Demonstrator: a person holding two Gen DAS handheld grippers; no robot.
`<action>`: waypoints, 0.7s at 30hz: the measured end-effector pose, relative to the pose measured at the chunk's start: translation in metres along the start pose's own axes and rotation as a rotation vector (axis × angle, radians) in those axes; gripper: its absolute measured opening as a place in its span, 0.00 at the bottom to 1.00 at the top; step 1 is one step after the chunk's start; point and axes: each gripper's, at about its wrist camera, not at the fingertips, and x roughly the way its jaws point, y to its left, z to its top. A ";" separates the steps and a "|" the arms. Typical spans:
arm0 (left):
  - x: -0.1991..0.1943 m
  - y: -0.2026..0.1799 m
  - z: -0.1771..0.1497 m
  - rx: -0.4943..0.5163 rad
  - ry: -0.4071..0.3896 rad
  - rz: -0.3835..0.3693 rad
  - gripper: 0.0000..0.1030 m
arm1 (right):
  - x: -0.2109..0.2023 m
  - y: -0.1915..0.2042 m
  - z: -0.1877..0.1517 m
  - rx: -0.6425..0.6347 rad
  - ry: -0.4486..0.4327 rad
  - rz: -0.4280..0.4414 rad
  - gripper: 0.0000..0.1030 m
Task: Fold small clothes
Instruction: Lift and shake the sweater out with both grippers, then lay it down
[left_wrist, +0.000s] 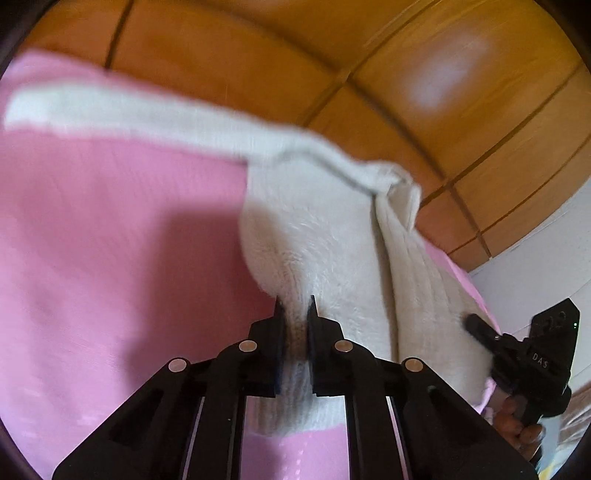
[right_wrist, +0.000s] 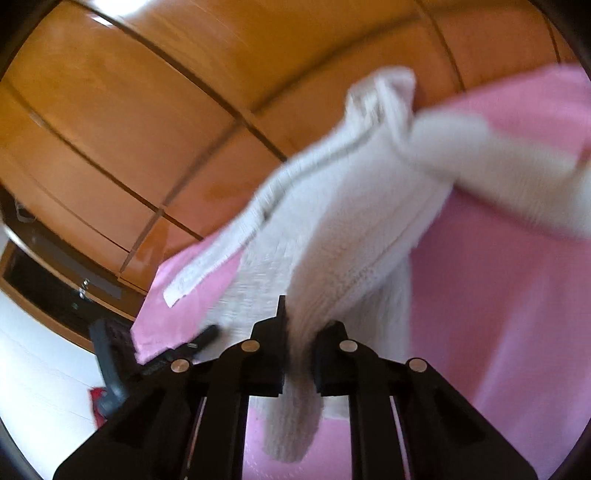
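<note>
A white fleecy small garment (left_wrist: 325, 236) lies partly lifted over a pink cloth (left_wrist: 110, 240). My left gripper (left_wrist: 295, 314) is shut on one edge of the white garment. My right gripper (right_wrist: 295, 314) is shut on another edge of the same garment (right_wrist: 351, 206), which drapes up and away from it over the pink cloth (right_wrist: 498, 295). The right gripper also shows at the lower right of the left wrist view (left_wrist: 476, 323), touching the garment. A garment strip (left_wrist: 129, 110) stretches to the far left. Both views are blurred.
A wooden floor of orange-brown boards (left_wrist: 406, 92) lies beyond the pink cloth, and it also shows in the right wrist view (right_wrist: 147, 110). A white wall (left_wrist: 546, 251) stands at the right. Dark furniture (right_wrist: 44, 280) and a grey object (right_wrist: 107, 365) sit at the left.
</note>
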 end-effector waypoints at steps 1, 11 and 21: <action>-0.017 -0.002 0.005 0.018 -0.025 0.009 0.07 | -0.015 0.002 0.003 -0.025 -0.021 -0.005 0.09; -0.135 -0.002 -0.021 0.041 -0.117 -0.017 0.06 | -0.135 -0.009 -0.021 -0.173 -0.105 -0.063 0.09; -0.128 0.049 -0.124 -0.102 0.074 0.073 0.03 | -0.115 -0.091 -0.122 -0.041 0.098 -0.229 0.06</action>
